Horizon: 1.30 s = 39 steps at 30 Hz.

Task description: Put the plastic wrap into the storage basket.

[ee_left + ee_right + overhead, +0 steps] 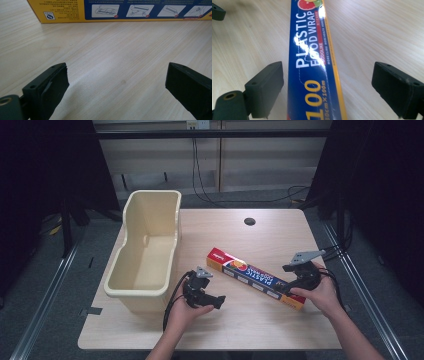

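A: Across the middle of the surface [270, 230], lying flat on a diagonal: one long box of plastic food wrap [256, 277]. Red end points toward the tub, orange end sits by the right hand [320, 292].

B: Handling?

A: My guess is a stiff cardboard carton, light for its length, roll inside. Glossy print, glare on the top face, so probably slick under hard pads. Thin card may dent if squeezed hard.

B: Where to take it?

A: Across the narrow width, on the two long side faces. Right tool [327, 85] is already set that way: jaws spread, one each side of the box near its orange end, not yet pressing on it. Held that far out, the long end would likely sag or swing; nearer the middle looks safer.

B: Left side?

A: Left tool [117, 82] is spread too, nothing between the jaws but bare wood, aimed at the box's long yellow-edged side [125, 12], which lies near but apart.

B: Surroundings?

A: Cream plastic tub [145, 255], empty, at the left edge, just beside the left hand [187, 310]. Dark round hole [249, 221] at the far side. Nothing lies between the box and the tub; only the tub's rim to clear.
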Available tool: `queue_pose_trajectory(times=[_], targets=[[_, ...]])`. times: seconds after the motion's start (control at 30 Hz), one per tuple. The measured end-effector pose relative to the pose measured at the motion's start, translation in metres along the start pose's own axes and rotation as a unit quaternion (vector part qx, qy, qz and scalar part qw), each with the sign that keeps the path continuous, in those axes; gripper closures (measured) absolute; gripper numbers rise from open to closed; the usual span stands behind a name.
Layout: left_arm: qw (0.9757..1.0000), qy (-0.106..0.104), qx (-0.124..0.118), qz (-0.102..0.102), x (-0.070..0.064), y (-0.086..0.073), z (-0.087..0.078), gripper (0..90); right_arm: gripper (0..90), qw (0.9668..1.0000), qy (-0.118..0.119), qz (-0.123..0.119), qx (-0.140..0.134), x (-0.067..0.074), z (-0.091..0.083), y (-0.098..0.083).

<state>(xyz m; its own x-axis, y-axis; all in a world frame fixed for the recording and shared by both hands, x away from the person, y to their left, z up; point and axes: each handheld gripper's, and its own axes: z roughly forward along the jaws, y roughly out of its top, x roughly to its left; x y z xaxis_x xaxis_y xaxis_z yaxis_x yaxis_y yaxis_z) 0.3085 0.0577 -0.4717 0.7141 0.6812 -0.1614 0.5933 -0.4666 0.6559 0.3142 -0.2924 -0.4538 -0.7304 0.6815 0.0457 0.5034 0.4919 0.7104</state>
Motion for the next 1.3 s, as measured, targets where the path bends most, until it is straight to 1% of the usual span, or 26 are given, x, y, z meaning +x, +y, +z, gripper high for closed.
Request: queue_pose_trajectory(times=[0.07,0.1,0.17,0.2,0.3,0.33,0.4,0.53,0.57,0.6,0.63,0.7,0.73,0.77,0.8,0.9,0.93,0.97,1.0,1.03,1.07,1.1,1.17,1.2,1.27,1.3], targets=[[1.0,0.0,-0.006,-0.005,0.0,0.0,0.0,4.4,10.2,1.0,-0.002,-0.002,0.003,0.001,0.003,0.003],[1.0,0.001,0.003,-0.002,0.001,0.0,-0.002,4.4,10.2,1.0,0.0,-0.004,0.005,0.002,0.005,0.005],[1.0,0.001,-0.001,-0.004,0.002,-0.001,-0.002,4.4,9.9,0.9999,-0.004,-0.007,0.008,0.003,0.009,0.008],[0.9999,0.001,-0.005,-0.01,0.002,-0.001,-0.001,4.4,10.0,0.9999,0.004,-0.008,0.009,0.004,0.011,0.01],[0.9999,-0.003,-0.004,-0.01,0.003,-0.001,-0.001,4.4,10.0,0.9999,0.002,-0.011,0.013,0.006,0.015,0.013],[0.9999,0.0,-0.006,-0.013,0.002,-0.001,0.0,4.4,9.9,0.9998,0.008,-0.012,0.012,0.007,0.017,0.014],[1.0,-0.003,0.002,-0.005,0.003,-0.002,0.0,4.4,9.2,0.9996,0.01,-0.015,0.021,0.009,0.025,0.02],[1.0,-0.005,0.001,-0.006,0.003,-0.002,0.0,4.4,9.6,0.9995,0.013,-0.015,0.026,0.01,0.034,0.026],[1.0,-0.005,0.003,-0.005,0.003,-0.001,0.0,4.4,9.9,0.9993,0.017,-0.018,0.03,0.009,0.037,0.028],[0.9999,-0.005,-0.003,-0.011,0.002,-0.002,0.0,4.4,10.2,0.999,0.02,-0.015,0.037,0.008,0.042,0.031],[0.9999,-0.007,-0.003,-0.011,0.002,-0.001,0.0,4.4,10.2,0.999,0.02,-0.015,0.037,0.008,0.042,0.031],[1.0,-0.004,0.0,-0.007,0.004,-0.001,0.0,4.4,12.7,0.9987,0.018,-0.016,0.045,0.009,0.05,0.034],[0.9999,-0.003,-0.001,-0.012,0.003,-0.001,0.0,4.4,13.3,0.9986,0.011,-0.015,0.05,0.01,0.051,0.035],[0.9999,-0.003,-0.001,-0.012,0.003,-0.001,0.0,4.4,13.3,0.9986,0.011,-0.015,0.05,0.01,0.051,0.035],[0.9999,-0.004,-0.001,-0.014,0.003,-0.002,-0.001,4.5,16.4,0.9979,0.008,-0.022,0.061,0.011,0.054,0.036],[0.9999,-0.003,0.0,-0.013,0.004,-0.002,0.0,4.5,22.4,0.9971,0.014,-0.014,0.074,0.012,0.057,0.037],[1.0,-0.004,0.0,-0.008,0.004,-0.002,0.0,4.5,24.0,0.9964,0.012,-0.012,0.083,0.012,0.058,0.037],[0.9999,-0.003,-0.003,-0.012,0.004,-0.002,0.0,4.5,26.3,0.9961,0.013,-0.014,0.086,0.012,0.059,0.036],[0.9999,-0.003,-0.003,-0.013,0.003,-0.002,0.0,4.5,27.9,0.995,0.007,-0.014,0.099,0.012,0.06,0.036],[0.9999,-0.004,-0.003,-0.013,0.004,-0.002,-0.001,4.5,30.2,0.9951,0.01,-0.018,0.096,0.011,0.061,0.036],[0.9999,-0.003,-0.001,-0.012,0.004,-0.001,-0.001,4.5,35.5,0.9954,0.02,-0.021,0.092,0.011,0.06,0.036],[0.9999,-0.003,0.0,-0.012,0.004,-0.001,-0.001,4.5,38.2,0.9953,0.025,-0.022,0.091,0.011,0.06,0.036],[0.9999,-0.006,0.003,-0.011,0.004,-0.001,-0.002,4.5,38.8,0.9952,0.024,-0.026,0.091,0.012,0.059,0.035],[0.9999,-0.005,-0.004,-0.013,0.003,-0.001,-0.001,4.5,39.3,0.9952,0.022,-0.027,0.091,0.013,0.059,0.035],[0.9999,-0.009,-0.004,-0.014,0.004,0.001,-0.003,4.4,40.6,0.9951,0.026,-0.04,0.087,0.012,0.059,0.035],[0.9998,-0.01,-0.006,-0.015,0.004,0.001,-0.003,4.4,41.0,0.9951,0.025,-0.036,0.089,0.013,0.058,0.035]])
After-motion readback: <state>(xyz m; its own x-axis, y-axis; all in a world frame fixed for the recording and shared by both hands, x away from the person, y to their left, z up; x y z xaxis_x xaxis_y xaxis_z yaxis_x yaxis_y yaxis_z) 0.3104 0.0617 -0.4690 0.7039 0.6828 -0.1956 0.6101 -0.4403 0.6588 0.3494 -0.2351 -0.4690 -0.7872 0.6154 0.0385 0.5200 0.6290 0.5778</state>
